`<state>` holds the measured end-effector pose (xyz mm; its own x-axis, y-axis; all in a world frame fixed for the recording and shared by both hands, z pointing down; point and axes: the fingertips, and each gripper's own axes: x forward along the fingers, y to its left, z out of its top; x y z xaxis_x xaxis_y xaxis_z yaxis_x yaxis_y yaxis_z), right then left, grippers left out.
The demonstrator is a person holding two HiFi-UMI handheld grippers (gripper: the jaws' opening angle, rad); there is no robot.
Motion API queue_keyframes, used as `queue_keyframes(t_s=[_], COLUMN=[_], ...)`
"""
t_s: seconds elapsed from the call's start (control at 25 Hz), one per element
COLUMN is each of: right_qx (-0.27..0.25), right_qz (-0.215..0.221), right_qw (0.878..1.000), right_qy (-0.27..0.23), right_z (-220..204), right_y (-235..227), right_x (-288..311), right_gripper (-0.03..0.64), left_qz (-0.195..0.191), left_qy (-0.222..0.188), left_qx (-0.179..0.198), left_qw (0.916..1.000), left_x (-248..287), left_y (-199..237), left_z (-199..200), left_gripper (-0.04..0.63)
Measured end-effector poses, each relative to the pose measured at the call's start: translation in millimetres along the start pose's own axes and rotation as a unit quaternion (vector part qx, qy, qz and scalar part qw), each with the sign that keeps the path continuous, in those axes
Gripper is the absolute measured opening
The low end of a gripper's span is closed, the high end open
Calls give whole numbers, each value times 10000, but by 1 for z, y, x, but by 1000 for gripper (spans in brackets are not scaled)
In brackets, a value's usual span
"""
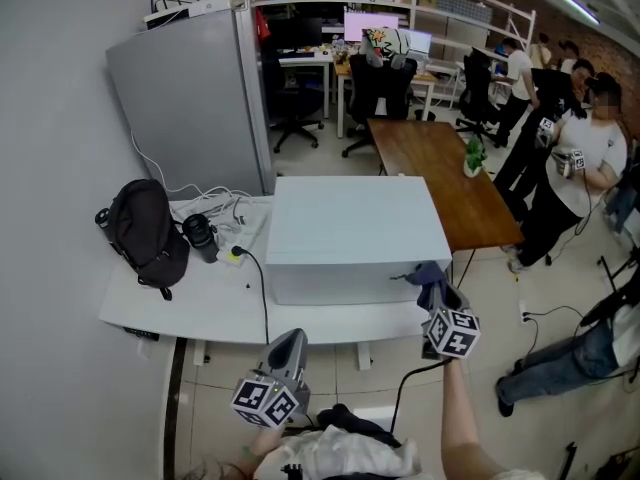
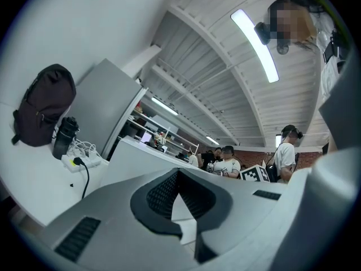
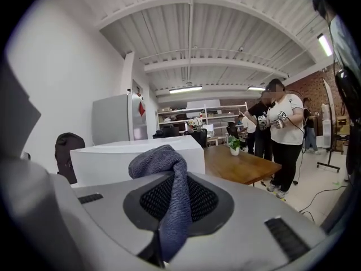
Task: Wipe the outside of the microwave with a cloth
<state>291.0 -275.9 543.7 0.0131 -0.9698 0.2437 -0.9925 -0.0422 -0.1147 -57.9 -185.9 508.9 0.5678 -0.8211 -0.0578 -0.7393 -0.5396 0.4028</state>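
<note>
Your right gripper [image 1: 438,298] is clamped down on the cloth [image 1: 428,276]. In the right gripper view the blue-grey fabric [image 3: 161,160] bunches up above the gripper [image 3: 176,180] and a strip of it runs down between the jaws. From the head view the cloth sits right at the front right corner of the microwave [image 1: 350,233], about level with its top edge, but I can't tell if it's actually touching the casing.

Your left gripper [image 1: 290,340] hangs lower, out in front of the tabletop [image 1: 190,303] edge and well clear of the microwave. Its own view shows the jaws closed together at the tips [image 2: 178,176] with nothing between them.

The microwave is the plain white box in the middle of the tabletop, with its front toward you. A black cable [image 1: 262,293] runs along its left side from a power strip [image 1: 236,254]. Further left there's a black backpack [image 1: 146,230] up against the wall and a black bottle [image 1: 201,238] just beside it. A grey fridge [image 1: 190,98] stands behind the tabletop, and a wooden table [image 1: 440,183] with a small plant [image 1: 473,156] is off to the right. A few people [image 1: 575,163] are standing past that table.
</note>
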Motion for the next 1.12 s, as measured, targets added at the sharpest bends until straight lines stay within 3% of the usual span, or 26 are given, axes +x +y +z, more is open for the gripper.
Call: queue_keyframes(t_s=[0.12,0.32,0.48,0.6,0.72,0.8,0.96,1.12], right_qx=[157,376,-196,-858,-1378,-1572,-1512,-1169], right_qz=[452,2004,3022,3542,3658,3533,2999,2492], right_qw=[9987,9789,9528,9306,9187,9192,9370,9573], right_qy=[-185,-123,185,349,557,746,963,884], right_z=[8,-20,-54,-75,-100,-117,-128,-125], right_y=[36,181,289,347,372,373,340,272], right_x=[-22,-40,-28,-13,10,27,50,60], right_gripper=[75,77,77,77,77,77,77,77], left_qz=[7,142,263,440,625,714,803,793], left_qy=[-50,-148,-224,-266,-332,-356,-379,-342], left_qx=[5,-3,-18,-3,-3,-6,-26,-20], left_qw=[10000,9998,9994,9987,9975,9968,9961,9963], left_x=[1,-1,-9,-19,-29,-35,-41,-37], left_y=[0,6,10,19,26,30,34,33], left_z=[4,11,13,17,19,20,22,20], left_gripper=[-14,-14,-14,-14,-14,-14,-14,-14])
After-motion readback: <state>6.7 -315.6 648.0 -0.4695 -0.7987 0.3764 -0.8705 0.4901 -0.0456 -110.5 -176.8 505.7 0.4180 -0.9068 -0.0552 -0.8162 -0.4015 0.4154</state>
